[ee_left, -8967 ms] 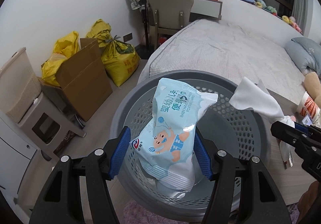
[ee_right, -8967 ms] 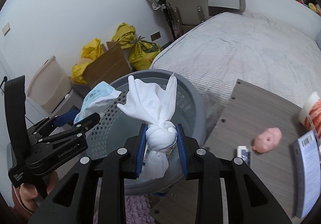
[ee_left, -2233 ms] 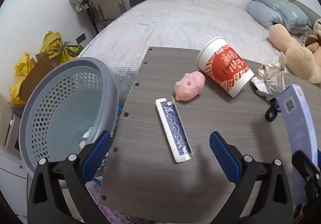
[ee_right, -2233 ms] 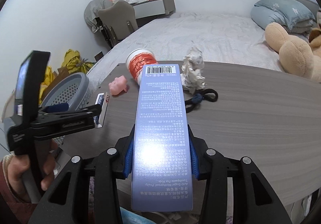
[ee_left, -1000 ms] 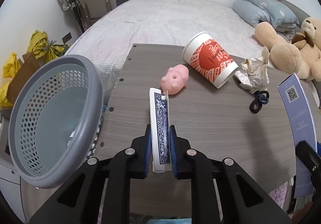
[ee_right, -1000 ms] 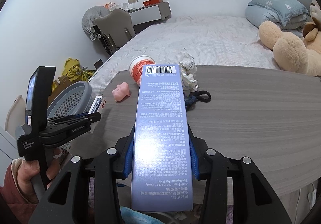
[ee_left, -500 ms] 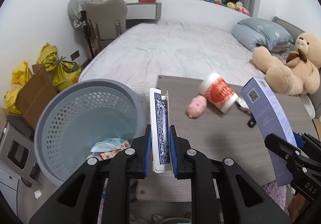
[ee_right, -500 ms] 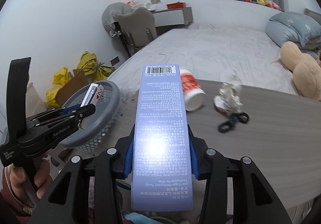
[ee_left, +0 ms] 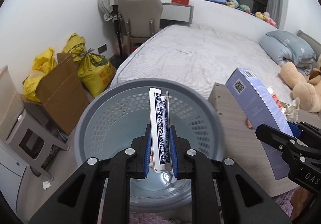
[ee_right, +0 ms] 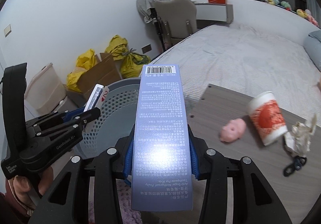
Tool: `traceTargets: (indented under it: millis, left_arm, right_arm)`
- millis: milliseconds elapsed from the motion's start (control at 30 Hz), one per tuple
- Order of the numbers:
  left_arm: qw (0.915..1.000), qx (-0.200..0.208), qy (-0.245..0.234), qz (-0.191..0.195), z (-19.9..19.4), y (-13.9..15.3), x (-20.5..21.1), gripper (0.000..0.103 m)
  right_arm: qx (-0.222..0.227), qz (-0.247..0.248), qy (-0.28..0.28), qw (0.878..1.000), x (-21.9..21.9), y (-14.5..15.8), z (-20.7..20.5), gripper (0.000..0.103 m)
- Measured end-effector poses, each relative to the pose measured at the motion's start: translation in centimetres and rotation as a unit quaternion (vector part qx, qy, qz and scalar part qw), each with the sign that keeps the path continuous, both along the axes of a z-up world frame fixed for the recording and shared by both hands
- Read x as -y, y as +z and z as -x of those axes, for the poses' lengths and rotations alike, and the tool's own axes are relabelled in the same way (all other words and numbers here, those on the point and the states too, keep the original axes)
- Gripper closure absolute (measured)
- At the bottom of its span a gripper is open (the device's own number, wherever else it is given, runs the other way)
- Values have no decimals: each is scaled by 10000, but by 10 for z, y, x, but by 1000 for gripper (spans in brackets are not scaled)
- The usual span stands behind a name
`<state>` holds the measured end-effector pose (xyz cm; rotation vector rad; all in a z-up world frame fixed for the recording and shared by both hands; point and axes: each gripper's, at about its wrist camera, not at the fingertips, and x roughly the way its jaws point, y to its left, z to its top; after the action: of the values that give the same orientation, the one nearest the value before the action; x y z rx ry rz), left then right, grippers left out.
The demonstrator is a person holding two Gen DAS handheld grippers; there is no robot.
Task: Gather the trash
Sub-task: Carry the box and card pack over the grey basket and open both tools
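A card pack (ee_left: 160, 129) is held clamped in the left gripper (ee_left: 160, 155) over the grey basket (ee_left: 208, 111); a toothpaste box (ee_right: 160, 133), at its 3 o'clock, is gripped by the right gripper (ee_right: 159, 155). A cup (ee_right: 266, 117) and crumpled paper (ee_right: 301, 135) are left on the tabletop (ee_right: 220, 103).

Both tools are matte black plastic. The left gripper (ee_left: 160, 151) has blue pads (ee_left: 148, 151) lining its fingers and silver screw heads on the linkage arms. The right gripper (ee_right: 159, 153) matches it. White lettering reads "GenRobot.AI" and "Data Acquisition System". A dark red sleeve (ee_right: 8, 204) covers the wrist.
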<state>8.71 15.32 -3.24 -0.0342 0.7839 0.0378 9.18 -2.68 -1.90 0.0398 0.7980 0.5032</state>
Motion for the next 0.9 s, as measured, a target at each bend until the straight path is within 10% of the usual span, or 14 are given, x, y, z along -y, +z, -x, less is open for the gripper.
traceTargets:
  millis: [900]
  left_arm:
    - [9980,-436,454,50,-31,-33,-57,82]
  right_arm:
    - [-618,191,601,9961,-83,-38,-58,60]
